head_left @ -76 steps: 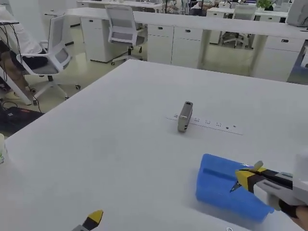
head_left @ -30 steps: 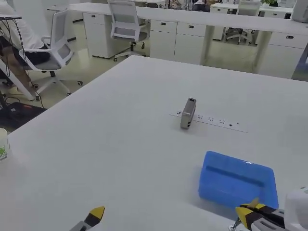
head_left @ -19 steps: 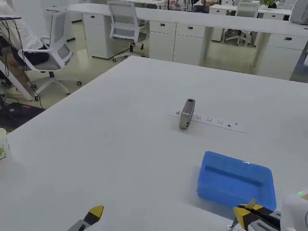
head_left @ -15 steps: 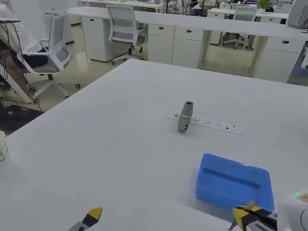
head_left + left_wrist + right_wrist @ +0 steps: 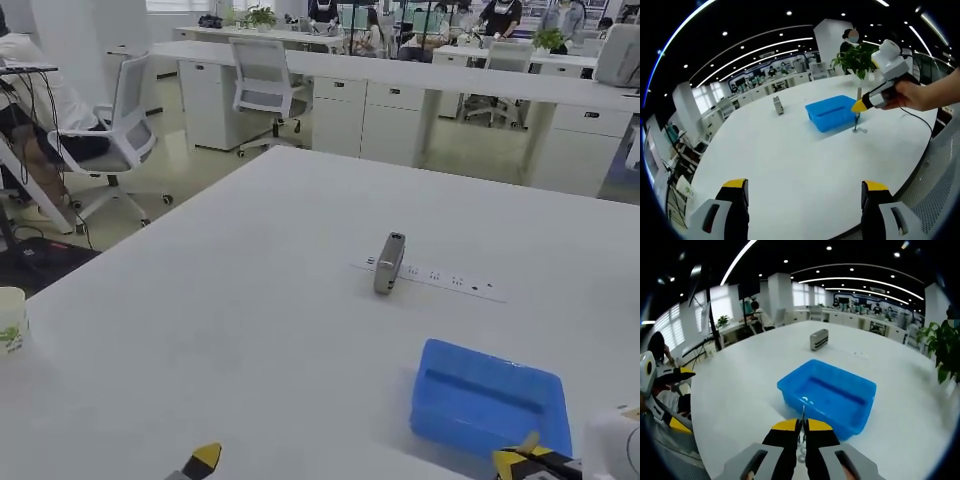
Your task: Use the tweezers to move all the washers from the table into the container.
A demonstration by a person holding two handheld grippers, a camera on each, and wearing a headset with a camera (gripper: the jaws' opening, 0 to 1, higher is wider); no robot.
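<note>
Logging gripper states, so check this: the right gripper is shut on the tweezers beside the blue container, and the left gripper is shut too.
Wrong on the left gripper: the left gripper view shows its jaws wide apart, open. The right gripper is shut on the tweezers beside the blue container.

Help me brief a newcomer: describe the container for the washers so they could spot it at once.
Start at the big white table. On the person's right side of it, nearer than the small grey box standing upright mid-table, sits the container. It is the one bright blue thing there, a shallow open rectangular tub.
</note>
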